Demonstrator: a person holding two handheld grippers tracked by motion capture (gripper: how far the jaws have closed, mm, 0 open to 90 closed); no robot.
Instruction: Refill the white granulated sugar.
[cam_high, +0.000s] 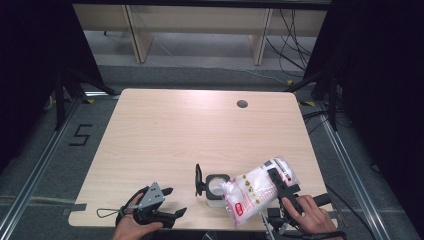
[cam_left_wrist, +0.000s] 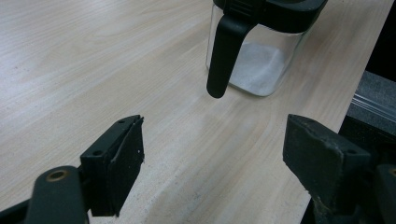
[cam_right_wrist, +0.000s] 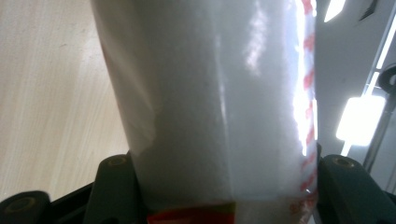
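We read one sign: a black "5" marked on the floor (cam_high: 80, 135) left of the table. Red print on the bag (cam_high: 255, 192) stays illegible to us.

Near the tabletop's (cam_high: 165, 130) front edge, right of its middle, stands a jar (cam_high: 216, 190) with its lid (cam_high: 199, 179) swung open to the left. A bag (cam_high: 255, 192) leans over the jar from the right, toward the front right corner.
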